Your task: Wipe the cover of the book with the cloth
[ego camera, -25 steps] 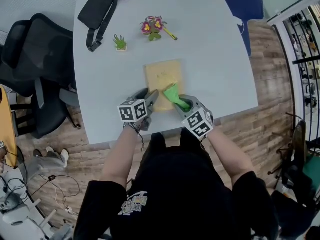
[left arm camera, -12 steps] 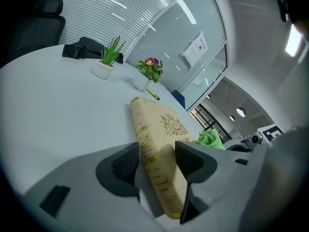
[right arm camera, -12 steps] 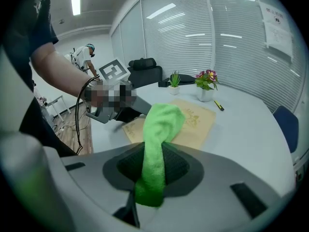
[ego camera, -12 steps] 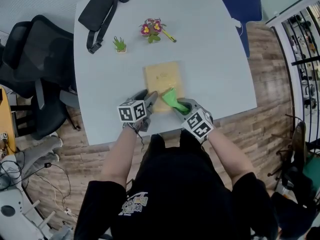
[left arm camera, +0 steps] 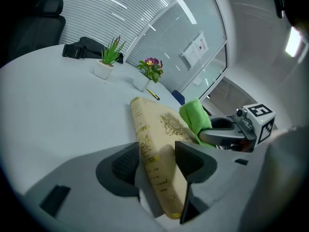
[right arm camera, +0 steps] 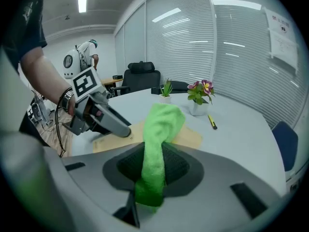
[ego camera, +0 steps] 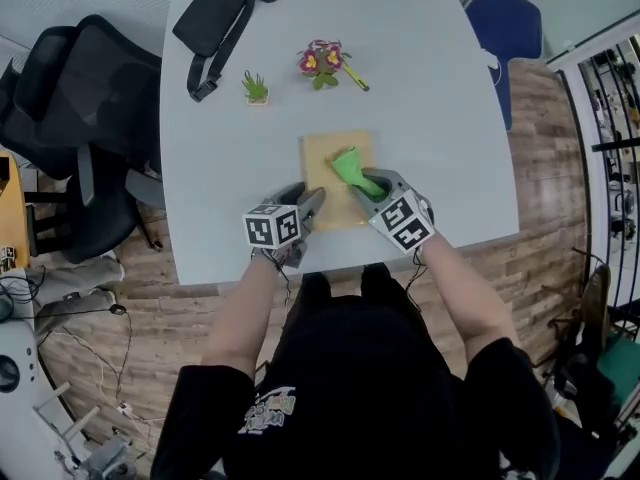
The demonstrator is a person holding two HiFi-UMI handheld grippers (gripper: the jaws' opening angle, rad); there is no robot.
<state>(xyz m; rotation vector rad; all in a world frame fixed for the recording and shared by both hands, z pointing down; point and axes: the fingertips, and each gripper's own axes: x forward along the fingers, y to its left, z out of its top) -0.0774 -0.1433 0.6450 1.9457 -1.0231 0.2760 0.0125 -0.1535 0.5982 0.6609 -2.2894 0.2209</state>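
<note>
A tan book with gold print on its cover lies flat on the pale table, near the front edge. My left gripper is shut on the book's near left corner; in the left gripper view the book's spine sits between the two pads. My right gripper is shut on a bright green cloth, whose free end rests on the book's right half. In the right gripper view the cloth rises from between the jaws, with the book beyond it.
At the table's far side stand a small green plant and a pot of pink flowers, with a yellow pen beside it and a black bag at the far left. A black office chair stands left of the table, a blue one right.
My right gripper has pushed the cloth farther up the cover, away from me. The left gripper keeps its hold on the book's corner. The head camera's view has shifted slightly.
</note>
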